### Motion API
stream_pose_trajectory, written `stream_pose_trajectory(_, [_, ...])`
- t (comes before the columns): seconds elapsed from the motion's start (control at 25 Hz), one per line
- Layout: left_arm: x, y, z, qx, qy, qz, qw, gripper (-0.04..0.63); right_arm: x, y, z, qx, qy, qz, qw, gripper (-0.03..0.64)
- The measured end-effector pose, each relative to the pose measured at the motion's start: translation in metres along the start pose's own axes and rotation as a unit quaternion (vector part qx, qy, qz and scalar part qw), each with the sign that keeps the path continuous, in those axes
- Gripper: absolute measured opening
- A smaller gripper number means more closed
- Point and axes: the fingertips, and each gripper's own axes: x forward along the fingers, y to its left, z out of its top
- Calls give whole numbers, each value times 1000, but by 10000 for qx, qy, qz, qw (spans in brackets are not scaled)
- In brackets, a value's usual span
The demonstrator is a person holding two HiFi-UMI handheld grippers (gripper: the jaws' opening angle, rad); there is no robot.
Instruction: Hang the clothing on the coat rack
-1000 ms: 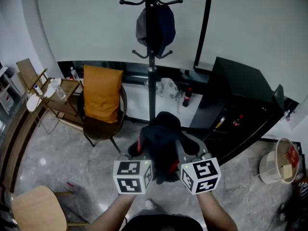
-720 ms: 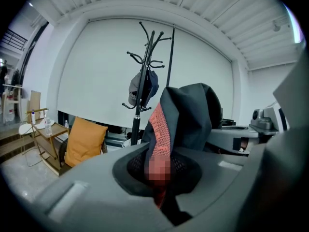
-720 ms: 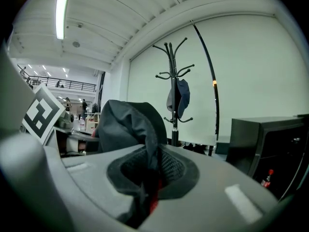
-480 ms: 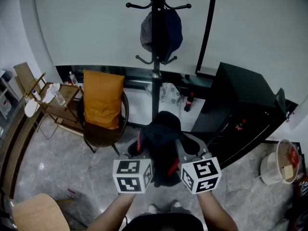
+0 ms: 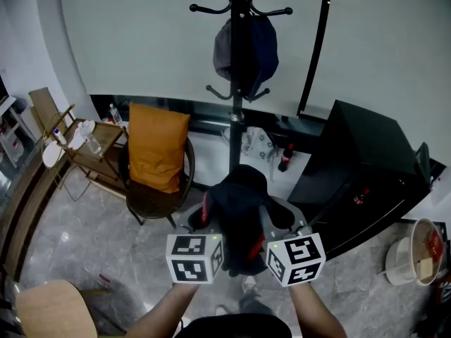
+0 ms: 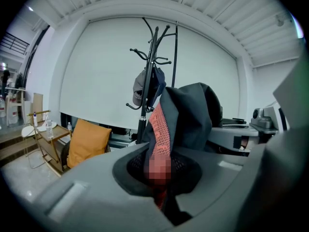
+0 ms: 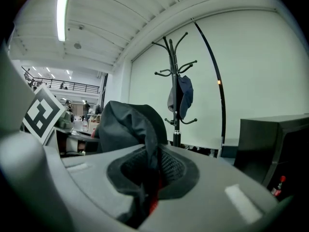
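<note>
Mid-left: chair [image 5: 151, 204] with orange cushion [image 5: 156, 153]. Lower centre: left hand-held gripper [image 6: 161, 197] clamped tight on dark clothing [image 5: 236, 206], red lining showing. Right hand-held gripper [image 7: 147, 202] clamped on the same bundle, which bulges up between the two. Upper centre: coat rack [image 5: 239, 104], cap [image 5: 246, 48] on a hook; clothing not on any hook. Right: black cabinet [image 5: 366, 160].

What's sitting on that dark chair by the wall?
An orange cushion stands on the chair, leaning against its back. It covers most of the backrest and part of the seat, so anything tucked behind it cannot be seen.
</note>
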Motion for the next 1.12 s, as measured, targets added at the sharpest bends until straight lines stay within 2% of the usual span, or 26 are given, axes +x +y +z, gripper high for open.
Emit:
stream_pose_trajectory(0.72, [90, 8, 29, -25, 22, 626, 9980, 11, 83, -74, 13, 33, -104, 594, 9982, 32])
stream_pose_trajectory(1.12, [126, 15, 43, -44, 31, 1091, 9940, 11, 120, -102, 21, 45, -158, 982, 9950, 31])
